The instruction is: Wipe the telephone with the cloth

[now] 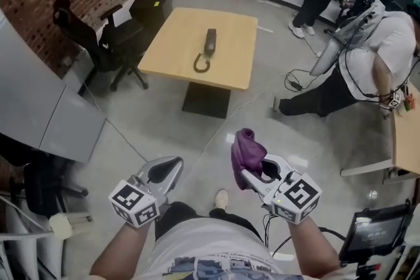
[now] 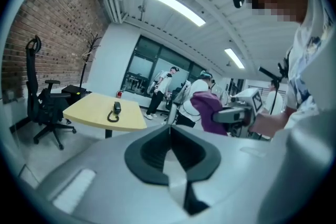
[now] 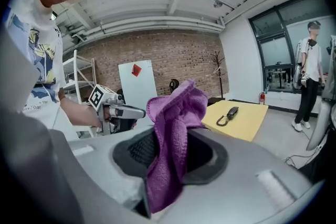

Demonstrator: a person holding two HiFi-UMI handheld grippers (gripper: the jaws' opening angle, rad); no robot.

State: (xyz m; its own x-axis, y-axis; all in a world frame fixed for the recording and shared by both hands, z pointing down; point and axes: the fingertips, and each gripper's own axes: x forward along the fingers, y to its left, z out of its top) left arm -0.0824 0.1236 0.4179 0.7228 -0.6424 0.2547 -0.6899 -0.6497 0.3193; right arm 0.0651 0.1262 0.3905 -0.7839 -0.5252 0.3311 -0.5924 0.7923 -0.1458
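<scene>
1. Left gripper (image 1: 173, 164), nearest at lower left, is sitting clenched, gripping nothing.
2. Right gripper (image 1: 245, 174), beside it on the right, is clamping the purple cloth (image 1: 244, 143). The cloth is bunching above the jaws and hanging below them.
3. Cloth is looking soft, light and floppy. It is likely folding under pressure, so the thick wad in the jaws is probably serving as the wiping pad.
4. Floor (image 1: 164, 128) is separating both grippers from the table (image 1: 233, 59), which is standing well apart, farther ahead.
5. Telephone (image 1: 209, 42) is lying flat mid-table, with its cord (image 1: 200, 64) curling at the near end.
6. Telephone is looking like rigid, smooth, light plastic, likely sliding under a wipe. The free left gripper is probably best pinning it across the narrow middle.
7. Two people (image 1: 367, 69) are working at far right.
</scene>
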